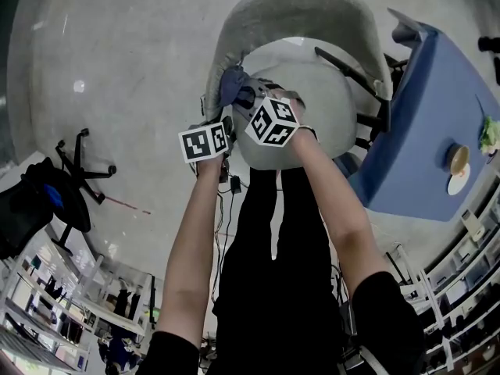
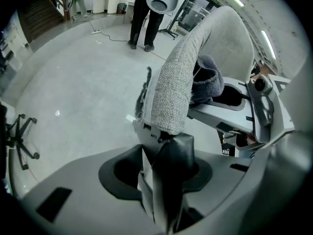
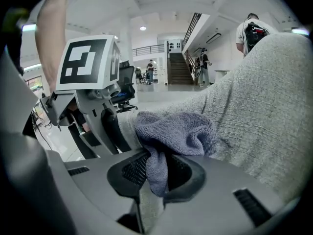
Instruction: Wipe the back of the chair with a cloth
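A chair with a grey fabric back and a pale seat stands below me. A blue-grey cloth lies bunched against the back's left edge. My right gripper is shut on that cloth, which hangs between its jaws and presses on the fabric back. My left gripper is just beside it, and its black fingers clamp the edge of the chair back. In the left gripper view the cloth shows behind that edge.
A blue-covered table with a cup and plate stands close to the chair's right side. A black five-legged chair base and a dark bag sit on the floor at left. Cables trail by my feet. A person stands farther off.
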`<state>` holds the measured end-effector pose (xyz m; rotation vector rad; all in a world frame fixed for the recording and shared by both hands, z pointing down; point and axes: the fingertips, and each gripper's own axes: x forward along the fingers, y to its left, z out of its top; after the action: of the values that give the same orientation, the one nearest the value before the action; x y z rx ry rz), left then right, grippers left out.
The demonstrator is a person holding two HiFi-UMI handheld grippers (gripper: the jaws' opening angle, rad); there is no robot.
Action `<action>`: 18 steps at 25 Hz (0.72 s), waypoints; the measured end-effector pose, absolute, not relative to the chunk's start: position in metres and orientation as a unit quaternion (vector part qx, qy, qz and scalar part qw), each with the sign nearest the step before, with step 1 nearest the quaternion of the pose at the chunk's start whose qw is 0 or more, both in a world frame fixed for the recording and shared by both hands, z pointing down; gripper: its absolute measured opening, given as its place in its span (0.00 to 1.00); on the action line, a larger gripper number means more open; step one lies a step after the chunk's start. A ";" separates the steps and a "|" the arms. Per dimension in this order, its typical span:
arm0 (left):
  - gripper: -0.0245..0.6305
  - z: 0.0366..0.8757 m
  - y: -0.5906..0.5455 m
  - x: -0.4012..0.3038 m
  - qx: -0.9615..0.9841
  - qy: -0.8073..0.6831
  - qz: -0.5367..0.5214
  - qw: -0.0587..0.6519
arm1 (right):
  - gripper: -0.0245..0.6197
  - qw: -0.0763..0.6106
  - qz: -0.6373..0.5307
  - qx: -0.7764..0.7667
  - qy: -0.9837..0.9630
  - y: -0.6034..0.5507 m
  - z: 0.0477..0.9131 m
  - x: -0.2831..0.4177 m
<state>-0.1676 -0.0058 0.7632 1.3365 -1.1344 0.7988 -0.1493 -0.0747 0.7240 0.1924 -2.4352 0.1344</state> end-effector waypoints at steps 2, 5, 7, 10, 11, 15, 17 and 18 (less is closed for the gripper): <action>0.27 0.764 -0.007 -0.167 0.570 -0.482 0.343 0.570 | 0.17 0.346 0.044 0.082 -0.934 -0.082 0.726 -0.146; 0.27 0.763 -0.007 -0.166 0.573 -0.480 0.345 0.568 | 0.17 0.355 0.034 0.099 -0.929 -0.095 0.729 -0.142; 0.27 0.763 -0.007 -0.167 0.573 -0.479 0.345 0.568 | 0.17 0.352 0.041 0.116 -0.928 -0.106 0.730 -0.138; 0.27 0.763 -0.007 -0.167 0.574 -0.479 0.345 0.568 | 0.17 0.343 0.061 0.152 -0.925 -0.125 0.728 -0.128; 0.27 0.763 -0.007 -0.167 0.574 -0.478 0.346 0.567 | 0.17 0.339 0.067 0.164 -0.924 -0.131 0.727 -0.125; 0.27 0.762 -0.006 -0.166 0.574 -0.478 0.347 0.567 | 0.17 0.331 0.085 0.204 -0.917 -0.151 0.726 -0.108; 0.27 0.762 -0.006 -0.165 0.575 -0.478 0.348 0.566 | 0.17 0.331 0.090 0.220 -0.913 -0.159 0.727 -0.101; 0.27 0.763 -0.006 -0.165 0.575 -0.478 0.348 0.566 | 0.17 0.331 0.091 0.226 -0.912 -0.162 0.727 -0.098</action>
<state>-0.1655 -0.0062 0.7627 1.3515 -1.1228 0.8190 -0.0976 -0.1623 0.7273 0.5918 -2.3833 0.2390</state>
